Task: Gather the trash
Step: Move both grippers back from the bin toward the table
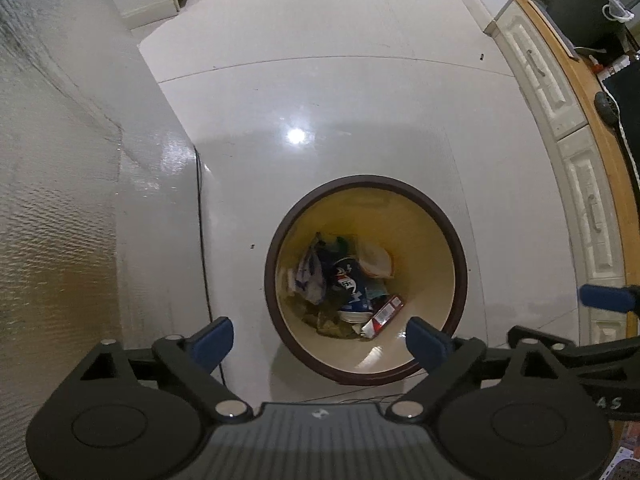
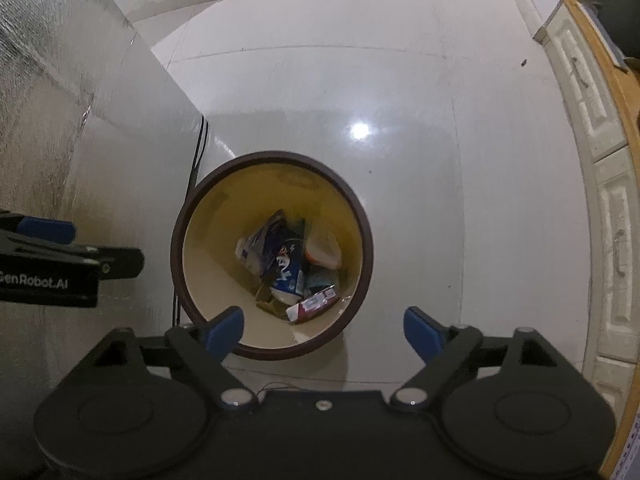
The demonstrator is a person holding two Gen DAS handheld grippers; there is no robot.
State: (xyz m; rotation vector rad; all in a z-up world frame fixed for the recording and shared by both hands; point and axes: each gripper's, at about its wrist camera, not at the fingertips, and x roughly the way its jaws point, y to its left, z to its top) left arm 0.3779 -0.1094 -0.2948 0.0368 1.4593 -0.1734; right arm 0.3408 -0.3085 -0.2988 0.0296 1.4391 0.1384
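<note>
Glossy tiled floor [image 1: 320,92]; smooth plastic bin [image 1: 424,236] (crumpled wrappers inside).

A pale tiled floor [image 1: 340,100] is gleaming with a reflected light spot [image 1: 297,135]. A foil-faced panel [image 1: 52,200] is standing at the left, a black cable [image 1: 204,248] running along its foot. Cream panelled drawers [image 1: 576,184] are lining the right under a wooden desk [image 1: 592,128].

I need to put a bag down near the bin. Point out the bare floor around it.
Free: the tiled floor beyond the trash bin, and the strip between the bin and the cabinet drawers. Tight: the bin's other side, by the foil-covered wall and a black cable. The bin's bottom is crowded with trash.
</note>
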